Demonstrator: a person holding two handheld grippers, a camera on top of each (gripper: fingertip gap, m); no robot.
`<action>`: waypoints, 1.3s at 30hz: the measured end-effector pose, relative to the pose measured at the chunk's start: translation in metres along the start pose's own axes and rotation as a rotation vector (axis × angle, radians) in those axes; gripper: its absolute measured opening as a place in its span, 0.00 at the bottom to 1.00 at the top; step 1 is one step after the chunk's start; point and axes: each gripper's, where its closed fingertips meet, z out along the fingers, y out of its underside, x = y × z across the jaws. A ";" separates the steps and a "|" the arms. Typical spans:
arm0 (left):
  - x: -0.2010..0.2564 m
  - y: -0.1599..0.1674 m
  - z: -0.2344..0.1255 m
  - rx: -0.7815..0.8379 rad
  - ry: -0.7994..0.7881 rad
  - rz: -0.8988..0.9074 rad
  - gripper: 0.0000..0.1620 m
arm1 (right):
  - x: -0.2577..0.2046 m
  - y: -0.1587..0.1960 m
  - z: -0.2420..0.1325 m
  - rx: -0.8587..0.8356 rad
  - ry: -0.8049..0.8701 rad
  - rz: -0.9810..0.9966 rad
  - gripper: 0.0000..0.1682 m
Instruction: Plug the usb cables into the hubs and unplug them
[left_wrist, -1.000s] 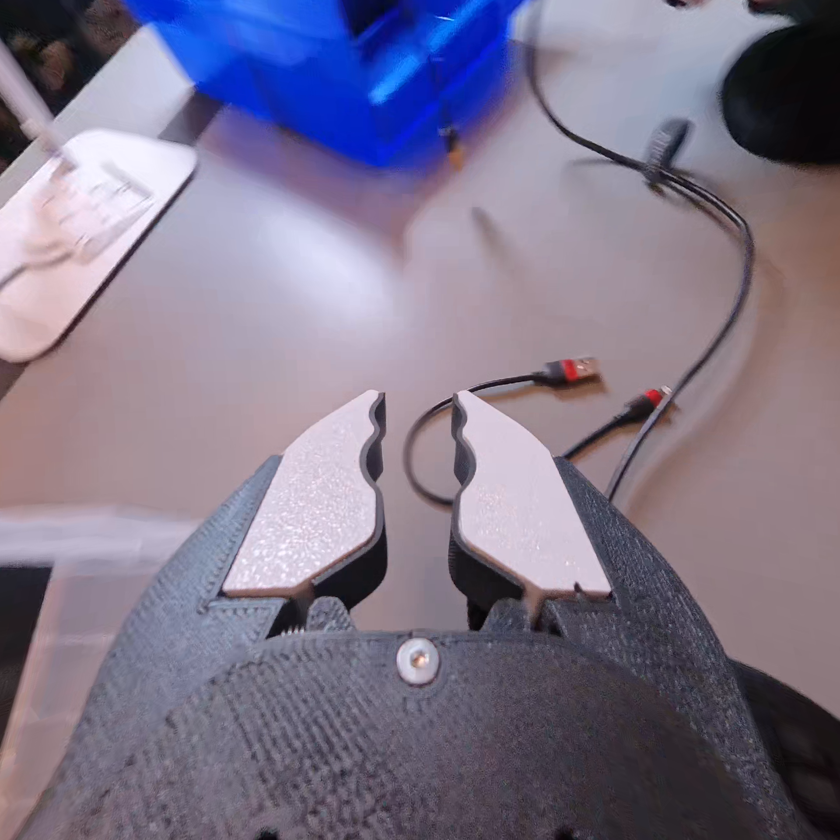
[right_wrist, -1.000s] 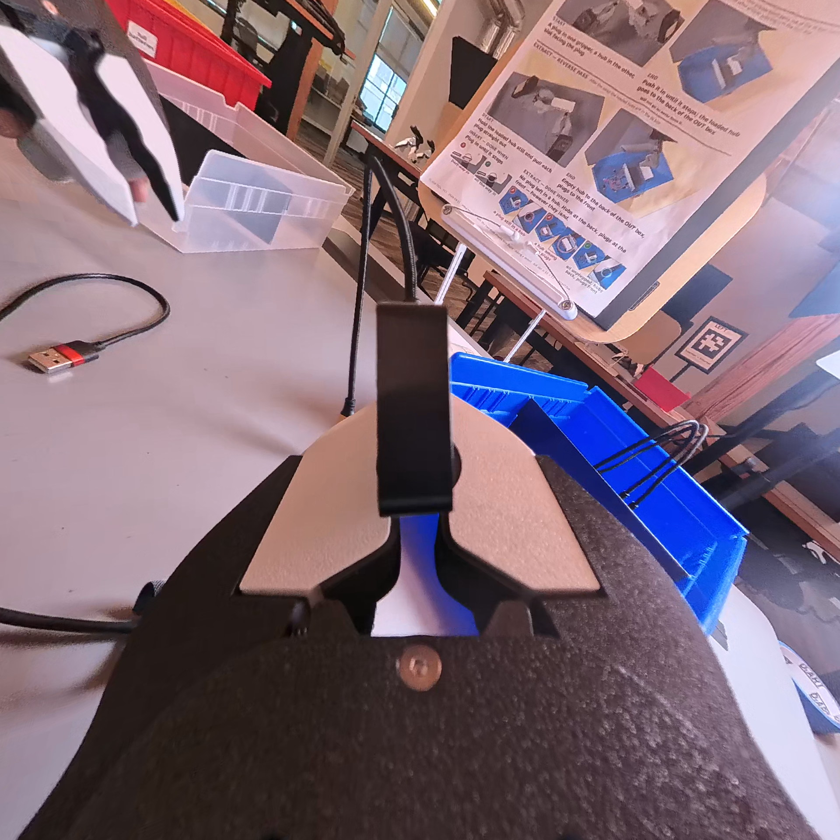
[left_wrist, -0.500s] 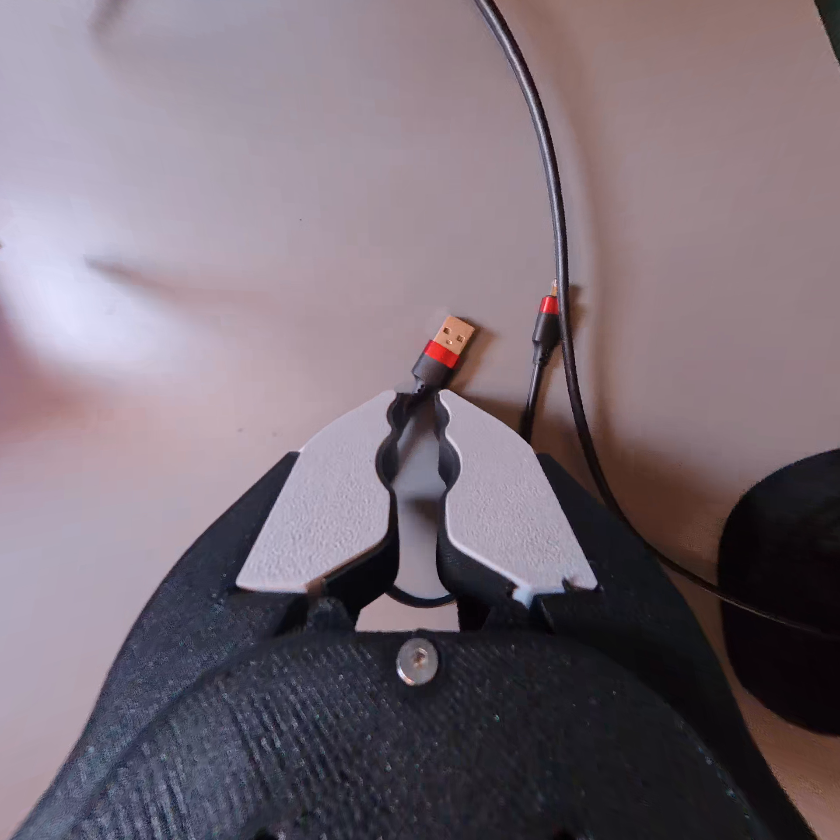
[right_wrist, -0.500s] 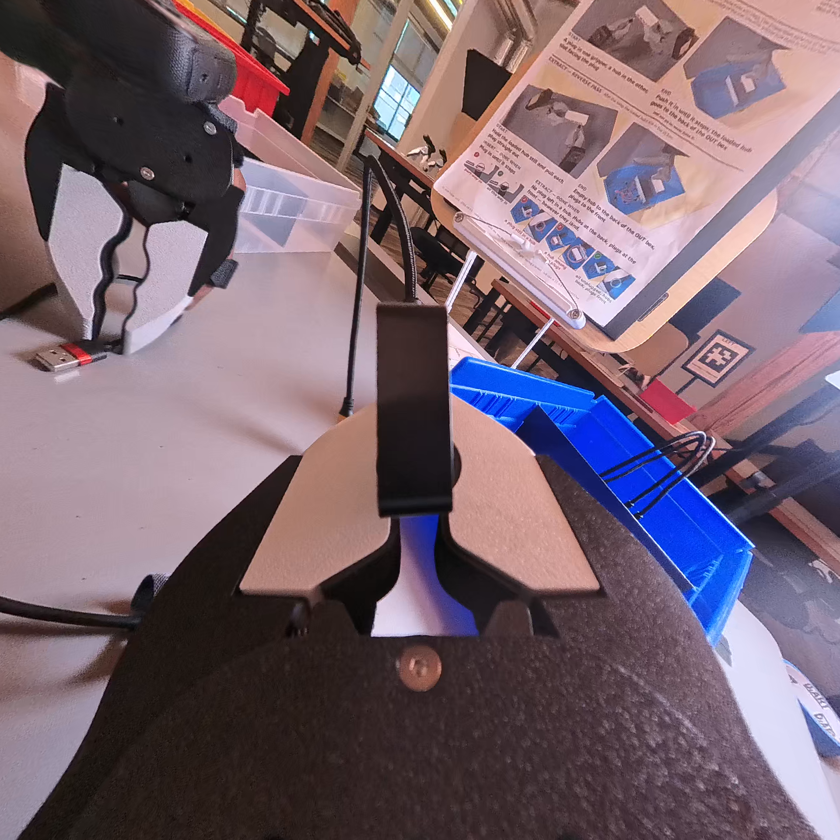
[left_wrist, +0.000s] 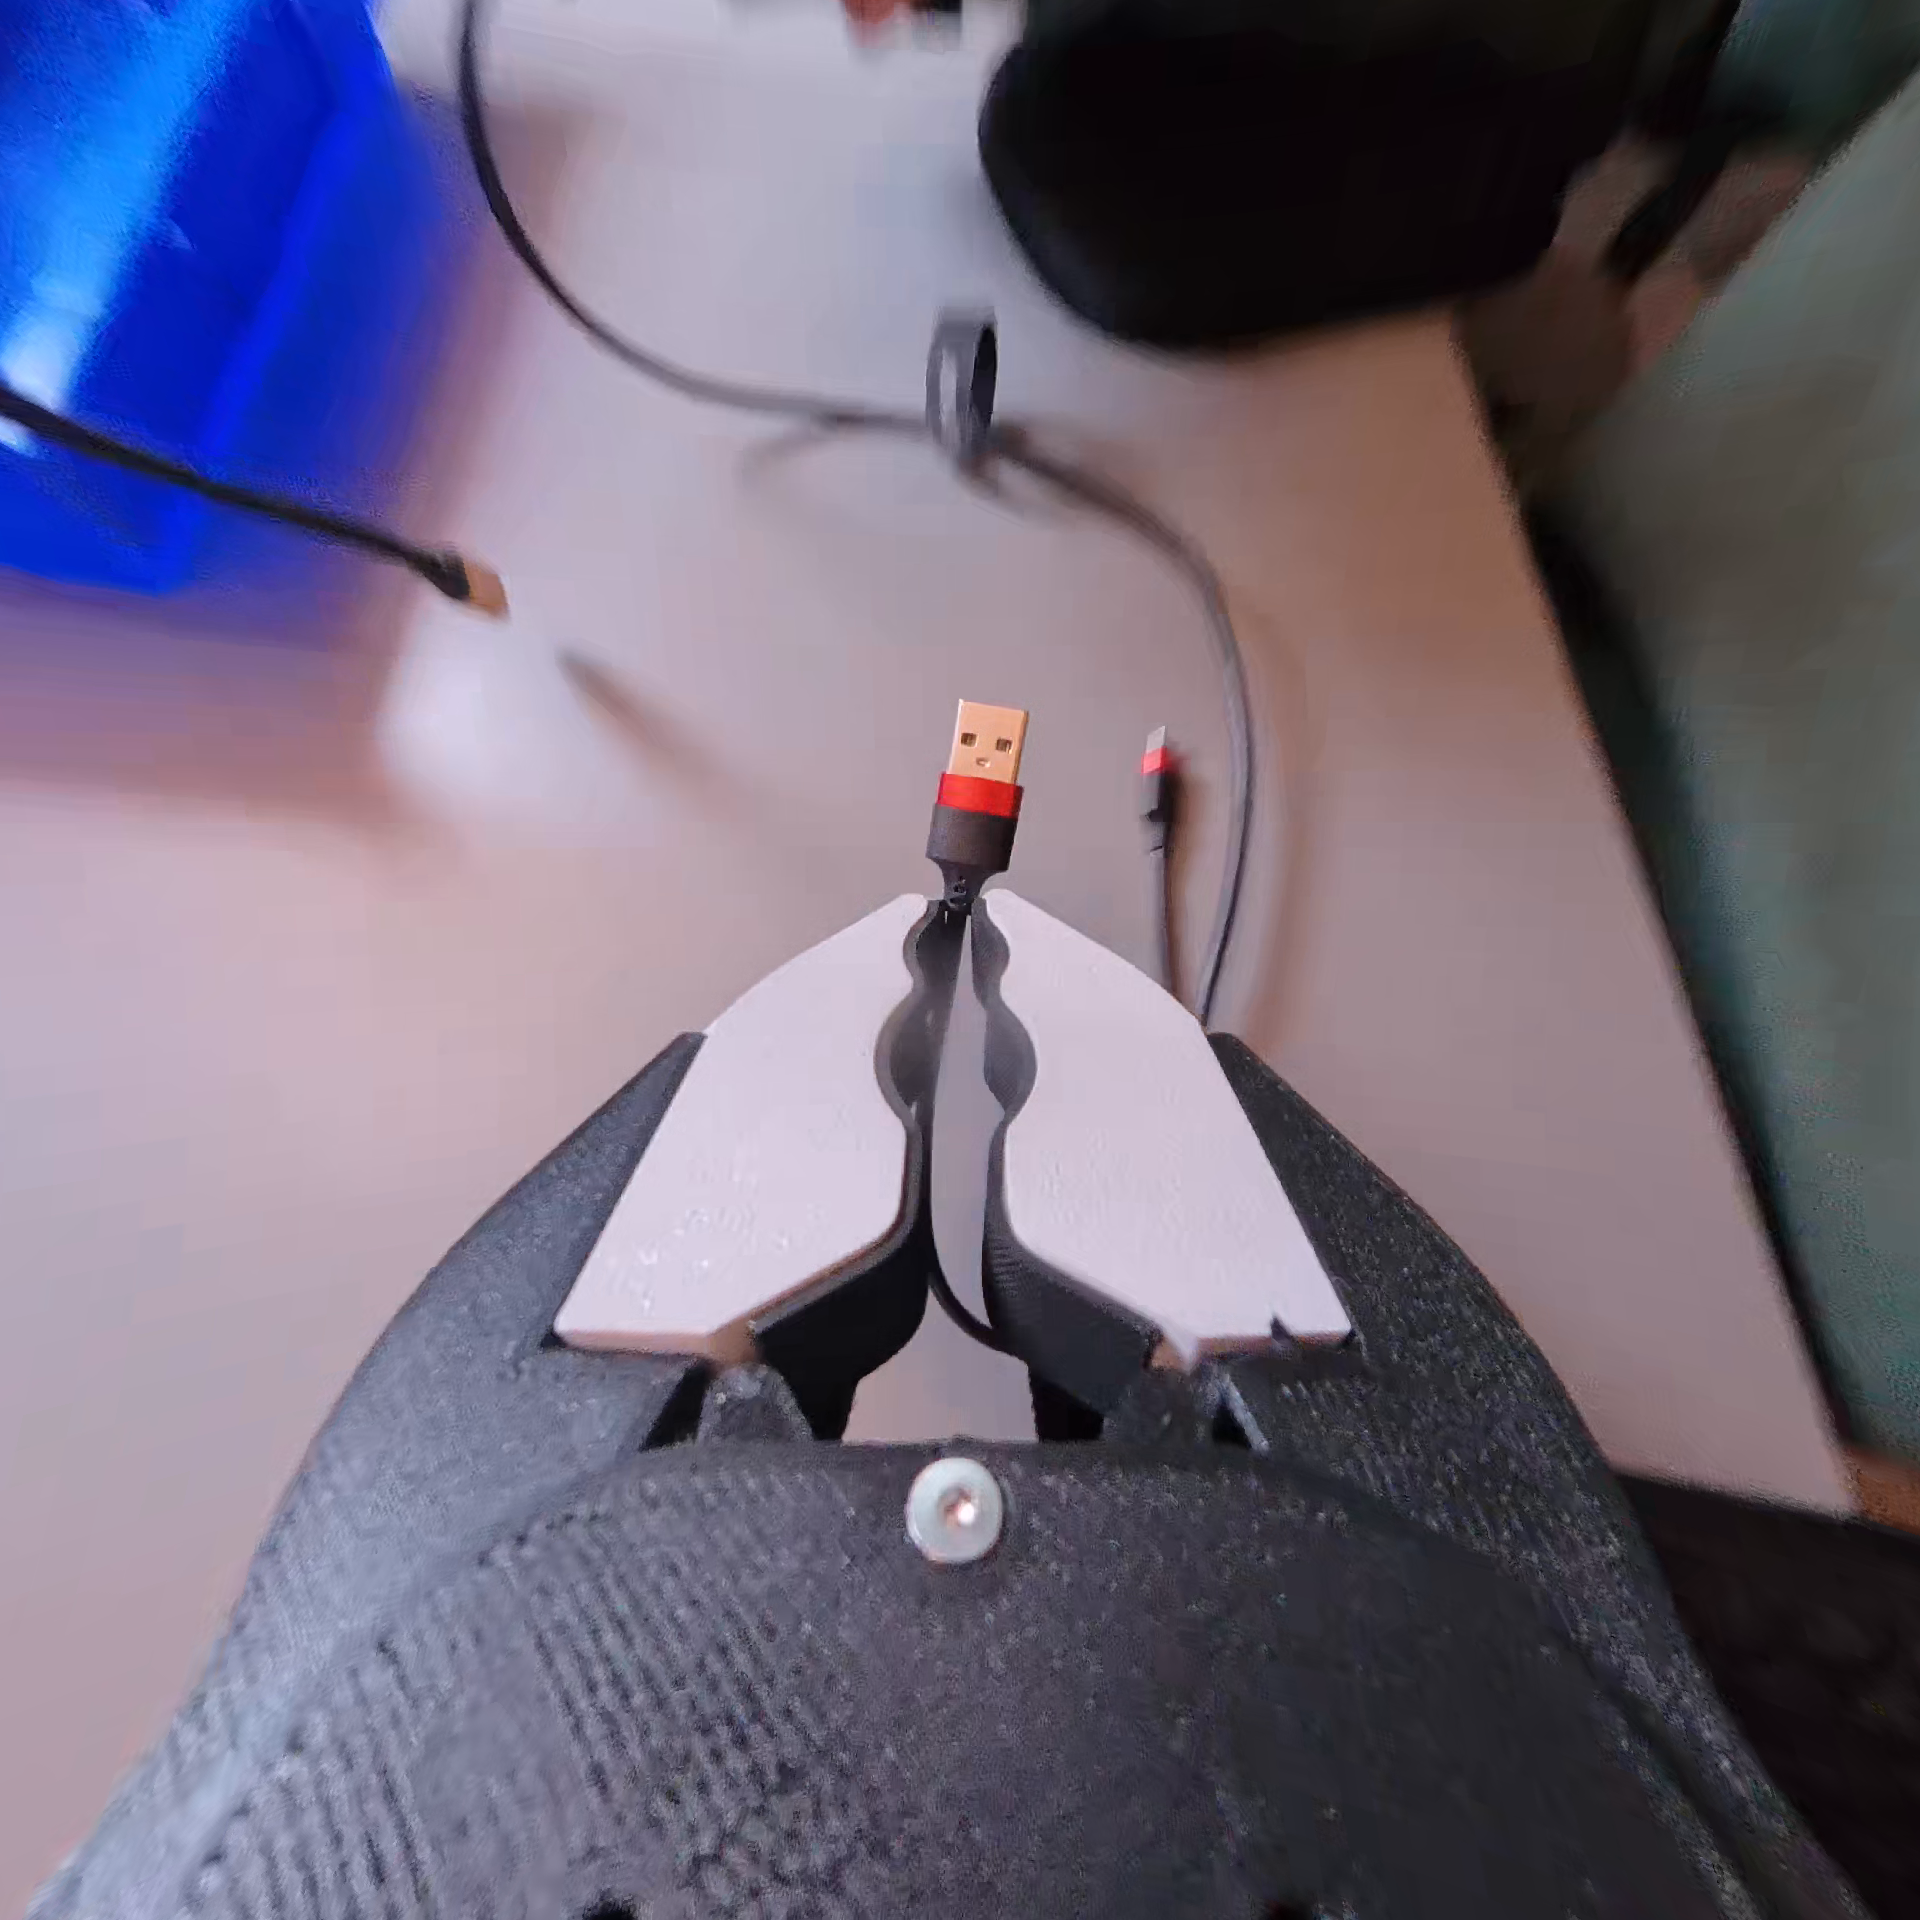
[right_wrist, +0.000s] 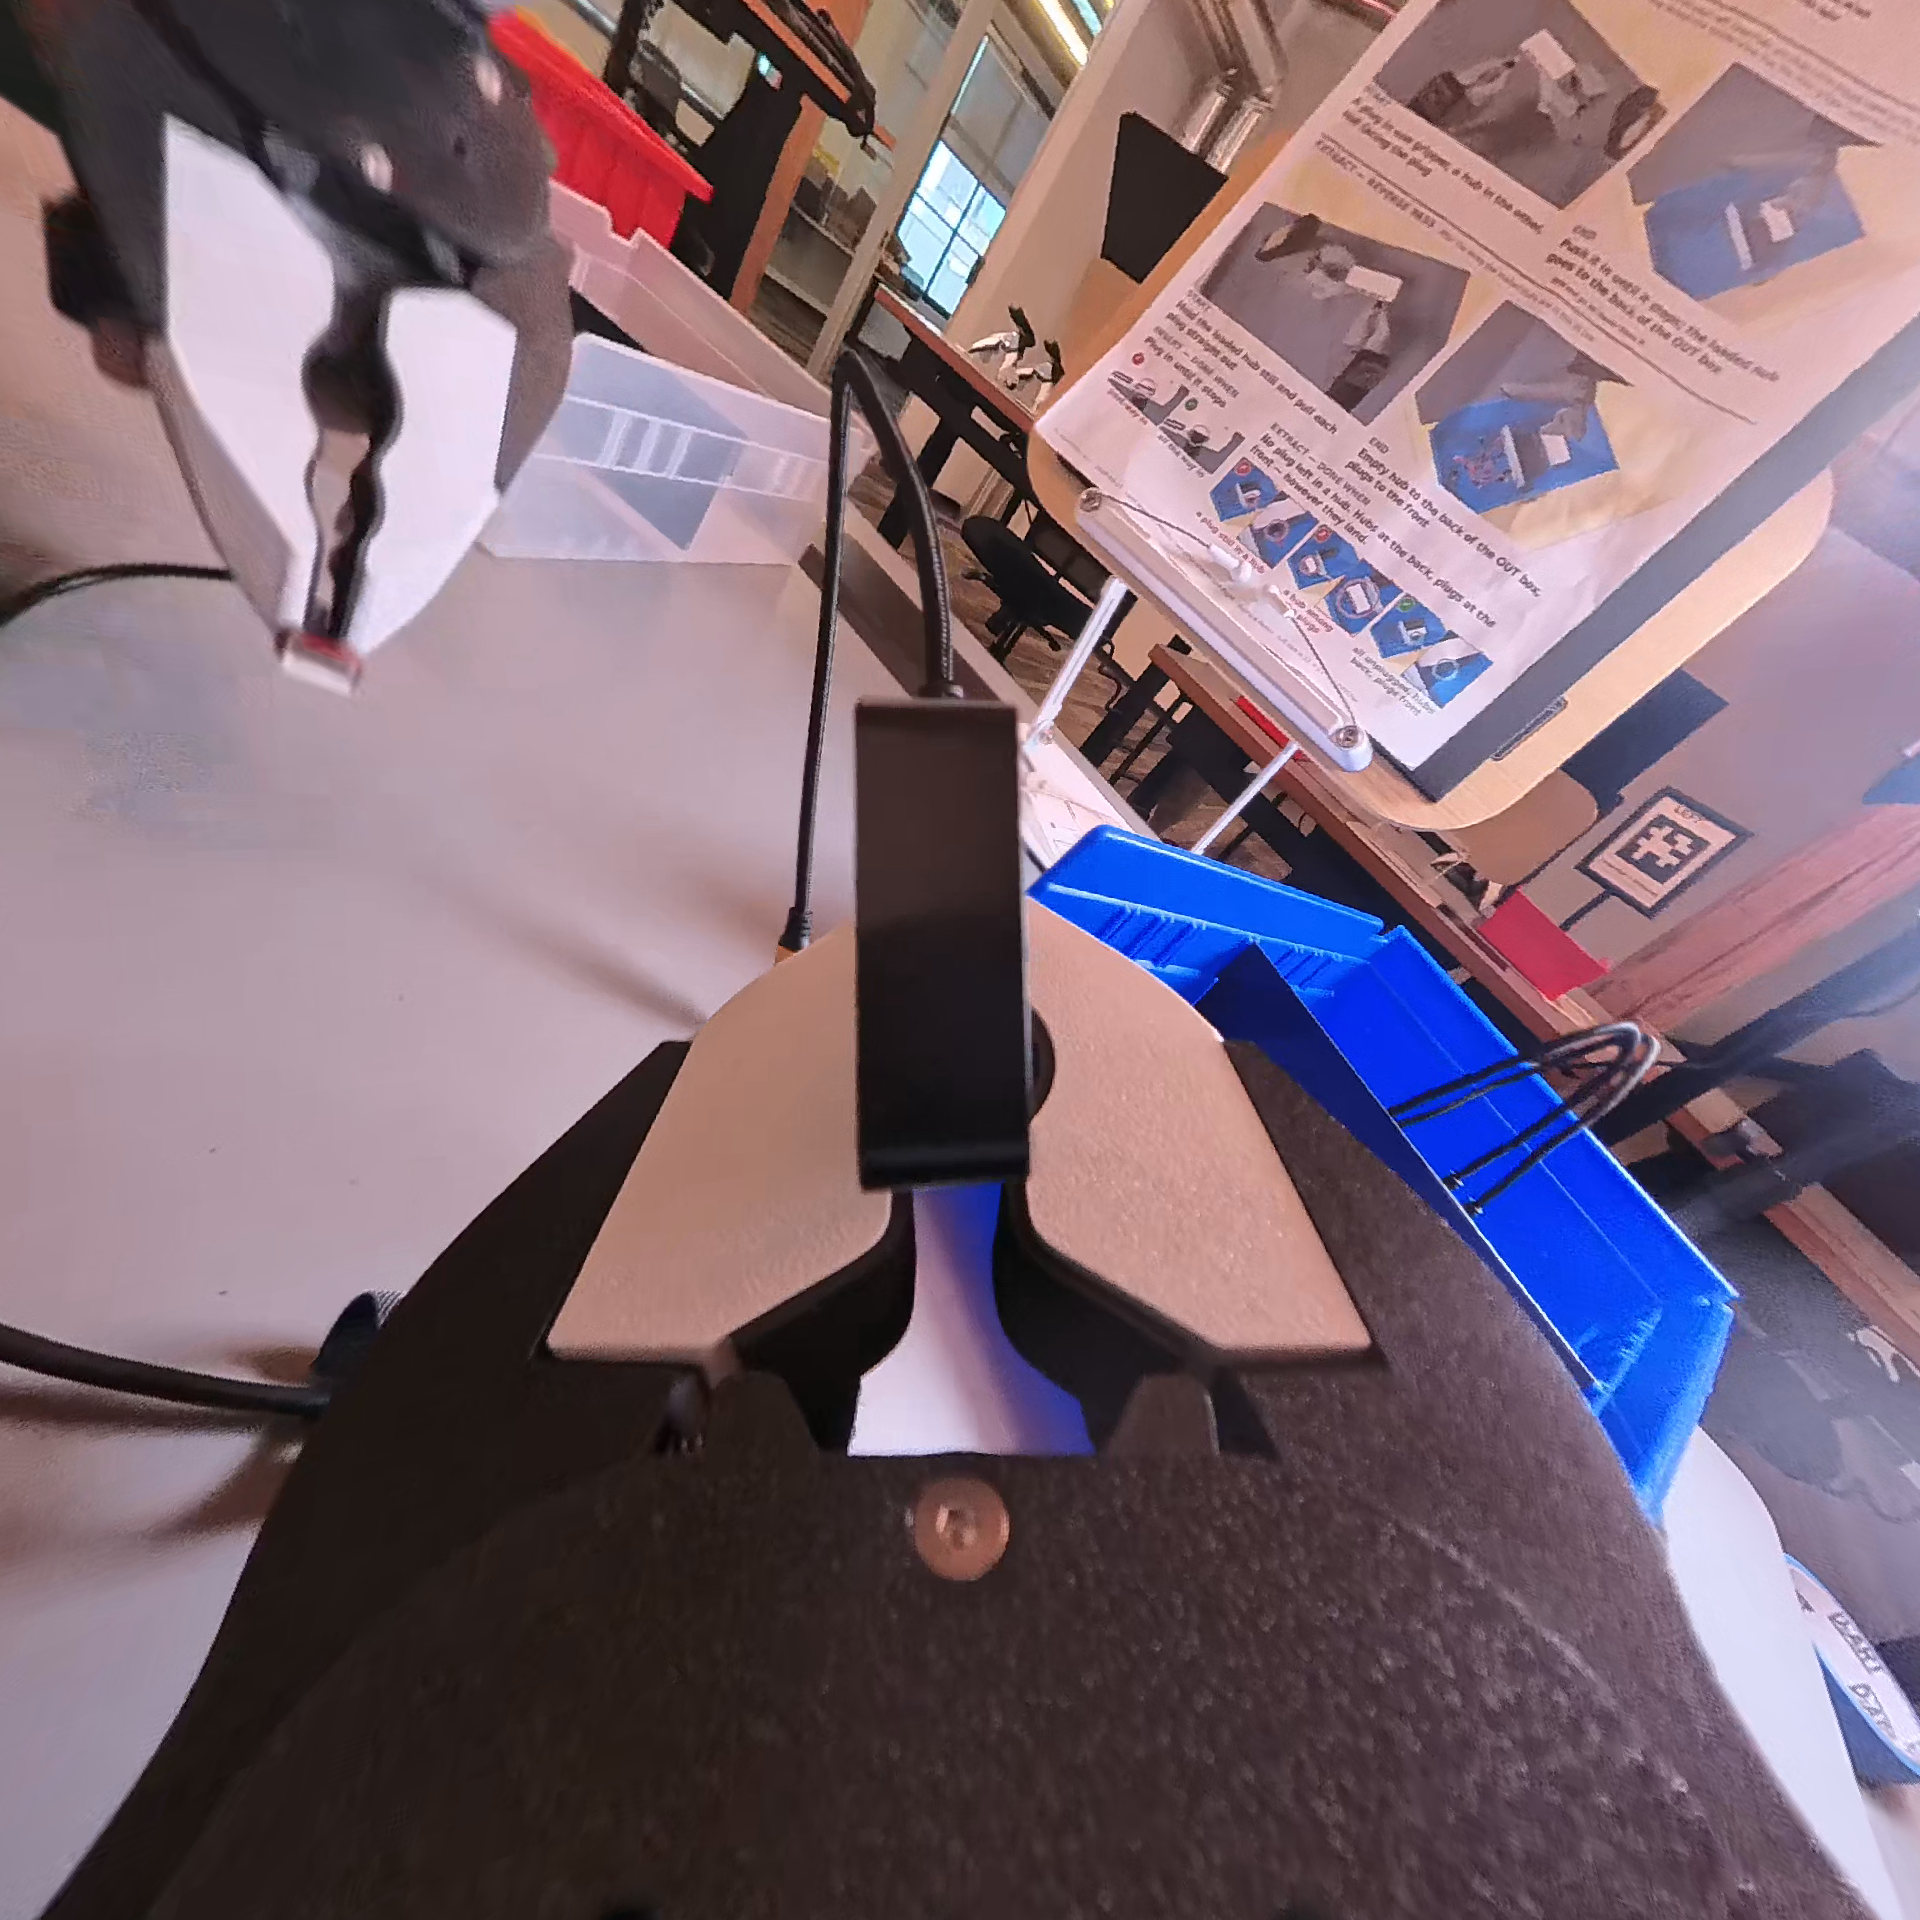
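Grey worktop (left_wrist: 312, 1039) is lying under both claws. We are pinching the cable behind its red-collared plug (left_wrist: 982, 774) in the left claw (left_wrist: 961, 914), plug pointing straight ahead. We are clamping the black hub (right_wrist: 940, 935) lengthwise in the right claw (right_wrist: 940, 1039); the left claw is hanging up-left of it, apart. Beside the hub, a blue bin (right_wrist: 1455, 1091) is holding looped cables.

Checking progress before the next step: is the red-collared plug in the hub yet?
Out. The plug juts bare from the shut left tool, apart from the hub.
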 end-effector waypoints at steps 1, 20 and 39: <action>0.005 -0.015 -0.005 0.064 -0.001 -0.027 0.03 | -0.003 0.000 0.001 -0.001 -0.010 -0.007 0.07; 0.006 -0.063 0.027 -0.065 -0.031 -0.217 0.03 | -0.058 0.002 0.020 -0.146 -0.032 -0.590 0.07; 0.012 -0.053 0.026 -0.181 0.005 -0.220 0.03 | -0.074 0.003 0.021 -0.097 -0.120 -0.550 0.08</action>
